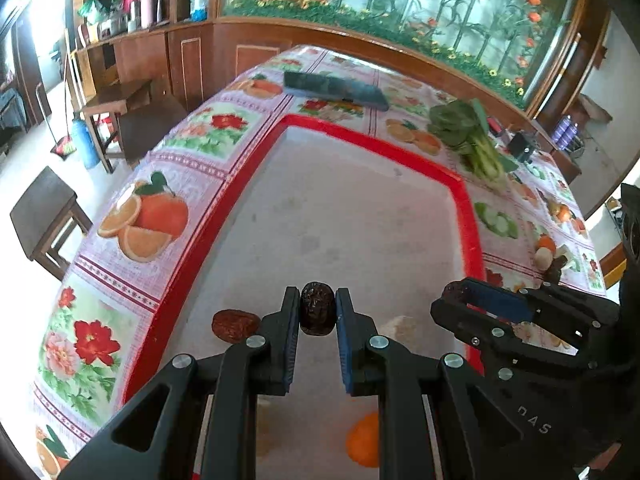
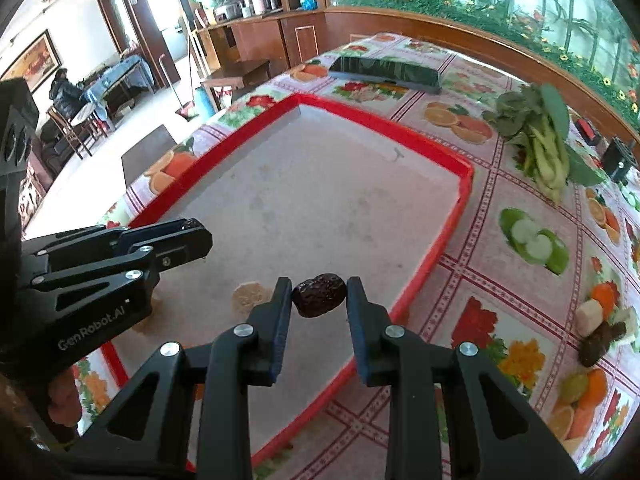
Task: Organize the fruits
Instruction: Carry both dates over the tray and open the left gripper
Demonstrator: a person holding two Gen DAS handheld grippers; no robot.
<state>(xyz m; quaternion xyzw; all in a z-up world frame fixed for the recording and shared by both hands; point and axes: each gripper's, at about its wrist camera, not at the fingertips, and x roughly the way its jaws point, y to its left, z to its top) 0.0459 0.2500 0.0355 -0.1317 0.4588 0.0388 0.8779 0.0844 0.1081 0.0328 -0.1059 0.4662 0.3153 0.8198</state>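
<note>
Black left gripper (image 1: 318, 314) fingers are narrowed onto a dark dried date (image 1: 316, 314), pinched between the blue pads above the red-rimmed tray (image 1: 384, 146). Just left of its left finger lies a reddish date (image 1: 235, 325) on the tray floor; below and between the fingers an orange fruit (image 1: 363, 445) shows. Right gripper (image 2: 319, 294) likewise grips a second dark date (image 2: 319, 294), jaws narrow, near the tray's right rim. Beyond both grippers, past the tray's far edge, a dark flat case (image 2: 386, 69) rests on the fruit-print tablecloth (image 2: 500, 292). Leafy greens (image 2: 540, 136) lie far right of the right gripper, outside the tray.
</note>
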